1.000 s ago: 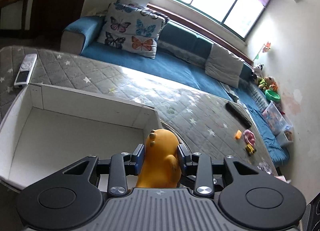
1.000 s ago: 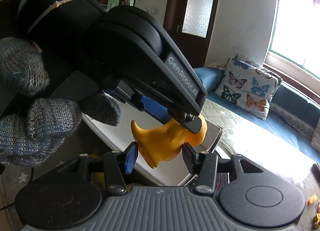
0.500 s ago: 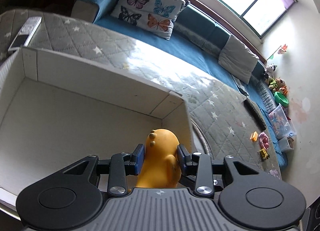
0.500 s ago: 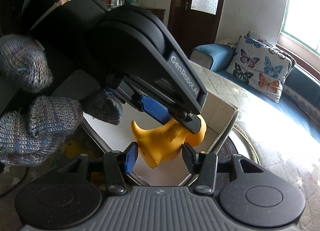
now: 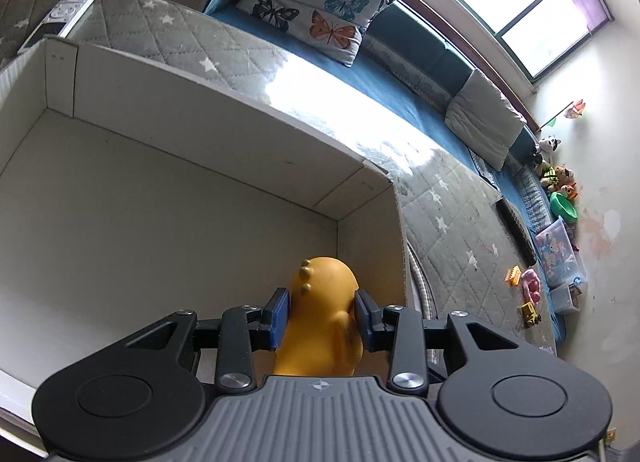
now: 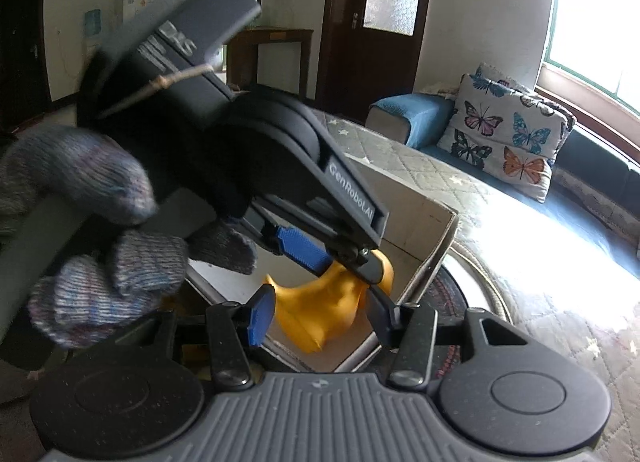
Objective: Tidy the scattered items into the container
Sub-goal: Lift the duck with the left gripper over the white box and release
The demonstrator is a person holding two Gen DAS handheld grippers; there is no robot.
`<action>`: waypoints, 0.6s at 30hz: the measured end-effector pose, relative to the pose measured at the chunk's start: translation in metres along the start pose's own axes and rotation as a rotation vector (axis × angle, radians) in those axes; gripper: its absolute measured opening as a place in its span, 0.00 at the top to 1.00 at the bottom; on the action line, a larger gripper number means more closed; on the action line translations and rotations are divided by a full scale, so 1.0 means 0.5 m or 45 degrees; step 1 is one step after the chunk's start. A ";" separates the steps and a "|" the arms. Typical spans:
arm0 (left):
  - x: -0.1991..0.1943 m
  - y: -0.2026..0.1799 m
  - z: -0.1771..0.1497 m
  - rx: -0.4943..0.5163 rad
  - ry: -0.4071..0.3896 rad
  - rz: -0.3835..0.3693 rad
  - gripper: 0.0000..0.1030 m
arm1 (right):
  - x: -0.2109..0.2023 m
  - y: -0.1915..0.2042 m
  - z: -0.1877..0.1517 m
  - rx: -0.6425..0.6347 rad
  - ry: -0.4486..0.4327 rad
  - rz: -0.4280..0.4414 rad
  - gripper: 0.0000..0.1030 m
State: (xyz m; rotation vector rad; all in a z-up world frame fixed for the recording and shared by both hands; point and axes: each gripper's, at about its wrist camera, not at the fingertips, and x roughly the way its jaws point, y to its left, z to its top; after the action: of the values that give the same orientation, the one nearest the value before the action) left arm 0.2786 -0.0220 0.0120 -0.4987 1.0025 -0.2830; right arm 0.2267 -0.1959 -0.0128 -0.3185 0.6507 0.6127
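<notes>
The yellow dinosaur toy (image 5: 320,318) is clamped between the blue pads of the left gripper (image 5: 320,312), gripped across its body w/ the spiked head pointing away from the camera, so that it is carried upright and is not tipped out. It is held over the near right corner of the white cardboard box (image 5: 224,114), inside the rim line, which suggests it is positioned for a drop into the container rather than onto the quilted star mat (image 5: 452,222). The right gripper (image 6: 318,316) is kept just behind the toy w/ its fingers apart and nothing between them that is touched; it appears to be held back as a spare, prob. to keep clear of the drop. In the right wrist view the left device is seen from the side, gripped by a knit-gloved hand (image 6: 100,230), motion-blurred. The box floor under the toy is hidden by the gripper body, so height above the bottom can't be judged. Small toys (image 5: 526,290) are seen far off at the mat edge, too small to be identified. A remote (image 5: 60,18) is partly cut off by the box wall. A yellowish shape low beside the glove is too obscured to be named.
</notes>
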 end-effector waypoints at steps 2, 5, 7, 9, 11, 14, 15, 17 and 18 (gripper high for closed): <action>-0.003 -0.001 0.001 -0.001 -0.005 -0.011 0.66 | -0.015 -0.001 -0.003 0.006 -0.017 -0.007 0.50; -0.009 -0.011 -0.002 0.033 -0.015 0.003 0.66 | -0.038 -0.002 -0.011 0.022 -0.038 -0.023 0.50; -0.015 -0.016 -0.005 0.053 -0.026 0.006 0.66 | -0.049 -0.007 -0.015 0.028 -0.052 -0.036 0.50; -0.023 -0.020 -0.009 0.066 -0.038 0.009 0.66 | -0.064 -0.010 -0.020 0.040 -0.065 -0.046 0.50; -0.031 -0.025 -0.015 0.090 -0.051 0.016 0.66 | -0.081 -0.012 -0.026 0.052 -0.078 -0.056 0.42; -0.047 -0.036 -0.027 0.126 -0.069 0.023 0.66 | -0.105 -0.012 -0.037 0.059 -0.091 -0.076 0.40; -0.053 -0.040 -0.031 0.135 -0.076 0.024 0.66 | -0.117 -0.006 -0.044 0.062 -0.091 -0.081 0.40; -0.068 -0.048 -0.042 0.157 -0.090 0.025 0.66 | -0.135 0.000 -0.057 0.071 -0.087 -0.090 0.40; -0.076 -0.052 -0.048 0.171 -0.099 0.025 0.66 | -0.140 0.003 -0.063 0.077 -0.085 -0.095 0.40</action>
State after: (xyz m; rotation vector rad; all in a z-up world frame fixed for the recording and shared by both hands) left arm 0.2384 -0.0339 0.0428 -0.3745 0.9061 -0.3089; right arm 0.1669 -0.2394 0.0087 -0.2639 0.5894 0.5292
